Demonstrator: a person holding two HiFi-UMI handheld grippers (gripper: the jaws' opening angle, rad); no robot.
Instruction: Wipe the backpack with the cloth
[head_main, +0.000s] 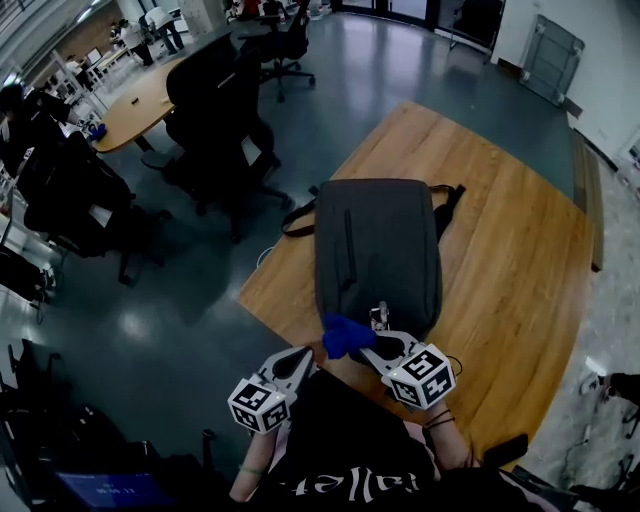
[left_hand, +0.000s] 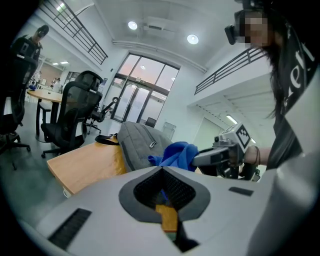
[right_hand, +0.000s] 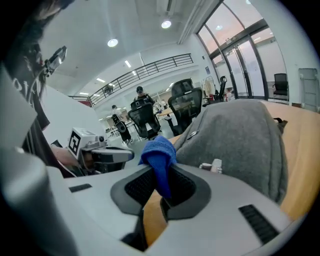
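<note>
Head view: grey backpack (head_main: 378, 250) lies flat on the wooden table (head_main: 510, 270); the blue cloth (head_main: 345, 338) is bunched at its near end.
Left gripper view: left tongs (left_hand: 162, 170) closed tip to tip, gripping nothing; cloth just ahead.
Right gripper view: right tongs (right_hand: 161, 172) clamped on the cloth, backpack just beside.
Writing: black-and-white square markers on the marker cube (head_main: 420, 375); shirt (head_main: 350, 470) print unreadable.
</note>
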